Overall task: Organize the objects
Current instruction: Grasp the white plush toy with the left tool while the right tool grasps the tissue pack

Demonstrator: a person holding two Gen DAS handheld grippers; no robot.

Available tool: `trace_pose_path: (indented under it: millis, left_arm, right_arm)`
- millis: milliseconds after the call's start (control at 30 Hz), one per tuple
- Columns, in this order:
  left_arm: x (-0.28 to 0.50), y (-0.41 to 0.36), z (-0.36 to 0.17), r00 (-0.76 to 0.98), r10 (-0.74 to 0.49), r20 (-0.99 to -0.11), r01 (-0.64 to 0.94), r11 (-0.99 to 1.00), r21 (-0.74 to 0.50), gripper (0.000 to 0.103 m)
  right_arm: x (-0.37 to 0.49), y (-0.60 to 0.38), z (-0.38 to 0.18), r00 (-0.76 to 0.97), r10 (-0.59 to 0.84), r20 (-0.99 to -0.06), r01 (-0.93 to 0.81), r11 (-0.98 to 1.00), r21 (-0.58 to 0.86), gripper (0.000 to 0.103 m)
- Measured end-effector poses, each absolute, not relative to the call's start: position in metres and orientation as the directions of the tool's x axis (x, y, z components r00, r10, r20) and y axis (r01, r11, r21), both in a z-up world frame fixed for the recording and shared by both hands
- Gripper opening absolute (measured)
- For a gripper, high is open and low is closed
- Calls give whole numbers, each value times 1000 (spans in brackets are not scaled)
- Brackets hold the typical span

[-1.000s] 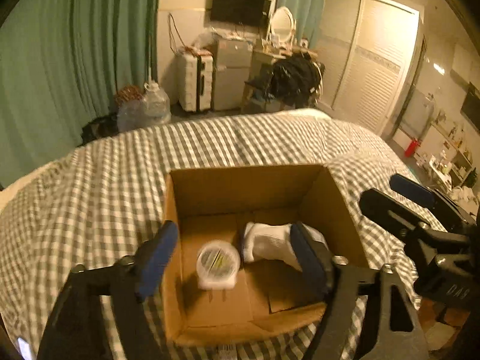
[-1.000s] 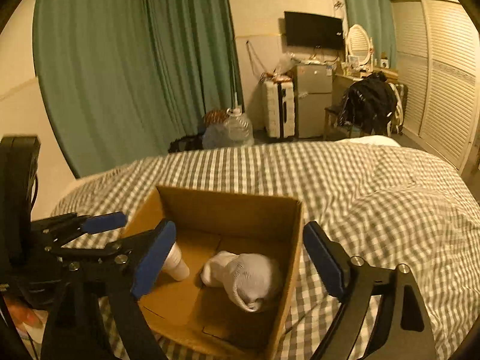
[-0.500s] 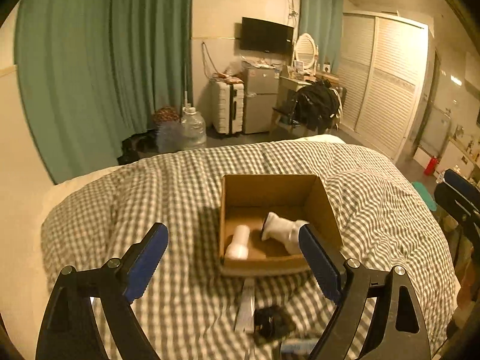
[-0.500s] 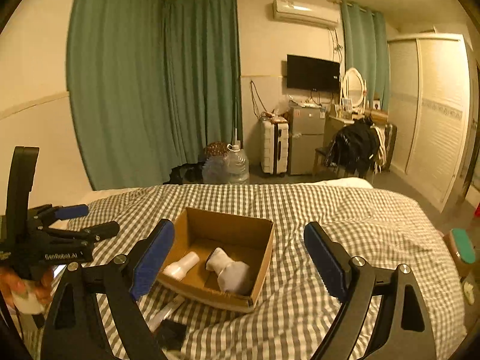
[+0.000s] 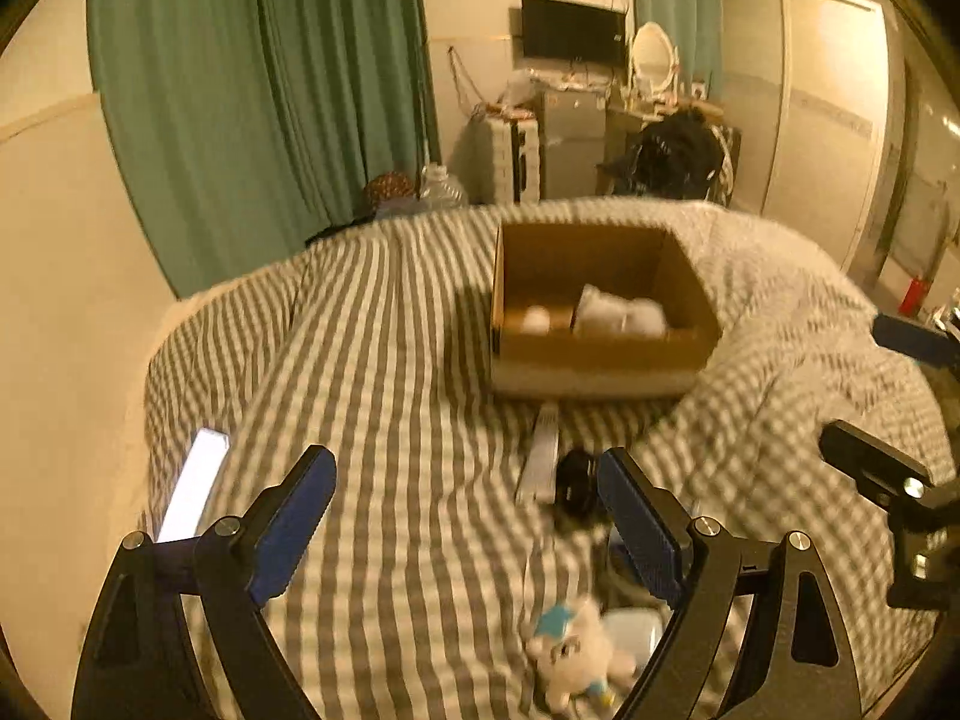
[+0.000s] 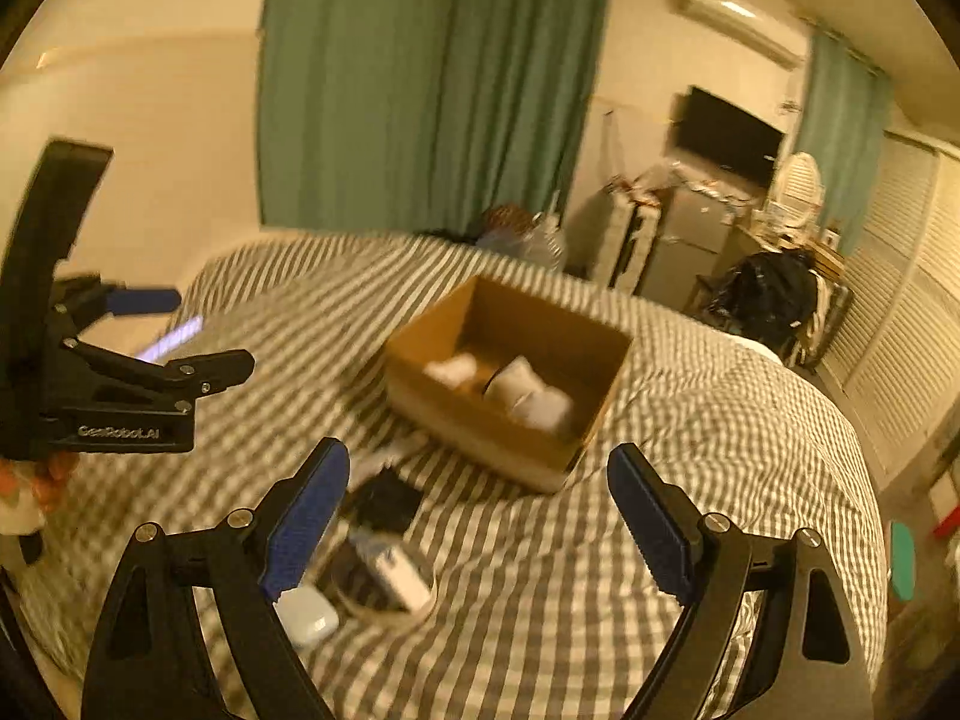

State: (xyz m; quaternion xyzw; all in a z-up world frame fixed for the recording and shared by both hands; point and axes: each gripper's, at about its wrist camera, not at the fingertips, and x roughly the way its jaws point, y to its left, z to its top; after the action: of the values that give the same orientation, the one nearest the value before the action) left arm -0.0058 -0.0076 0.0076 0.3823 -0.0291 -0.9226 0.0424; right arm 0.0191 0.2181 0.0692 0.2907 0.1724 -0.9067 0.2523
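An open cardboard box [image 5: 600, 354] sits on the checked bed [image 5: 390, 390] and holds a white sock [image 5: 621, 315] and a small white container [image 5: 536, 319]; the box also shows in the right wrist view [image 6: 480, 420]. Loose items lie in front of it: a flat white strip [image 5: 542, 456], a black object [image 5: 575, 483], a white plush toy [image 5: 576, 657] and a pale case [image 5: 633, 630]. My left gripper [image 5: 468, 522] is open and empty, above the bed short of these items. My right gripper [image 6: 480, 522] is open and empty, above a black object [image 6: 387, 501] and a white case [image 6: 306, 618].
A lit phone [image 5: 192, 483] lies near the bed's left edge. Green curtains [image 5: 270, 90], a water jug [image 5: 441, 192], a suitcase [image 5: 510, 159], a dresser and a wardrobe [image 5: 828, 138] stand beyond the bed. The other gripper shows at the right in the left wrist view [image 5: 900, 498].
Both grippers have pulled back and away from the box, then dropped lower over the near bed. The loose items in front of the box have come into view. Both stayed open.
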Motion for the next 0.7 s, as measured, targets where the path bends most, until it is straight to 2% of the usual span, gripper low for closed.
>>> trace_pose_path:
  millis: [167, 433, 500, 600, 700]
  left_arm:
    - [15, -5, -28, -655, -70, -753, 51, -998, 48, 92]
    - [31, 11, -60, -592, 6, -806, -27, -1000, 12, 92]
    - [32, 18, -65, -580, 33, -814, -52, -999, -4, 92]
    - [32, 28, -76, -561, 64, -826, -85, -996, -19, 92]
    - [30, 34, -89, -565, 44, -824, -79, -997, 1, 92]
  right_arm:
    - [14, 208, 19, -614, -347, -709, 621, -767, -162, 87]
    - [2, 192, -50, -506, -311, -804, 670, -729, -140, 60]
    - [-1, 190, -59, -489, -312, -815, 679, -723, -131, 57]
    - [-3, 187, -71, -473, -304, -827, 687, -715, -130, 37]
    - [-4, 189, -75, -474, -311, -824, 682, -721, -120, 32]
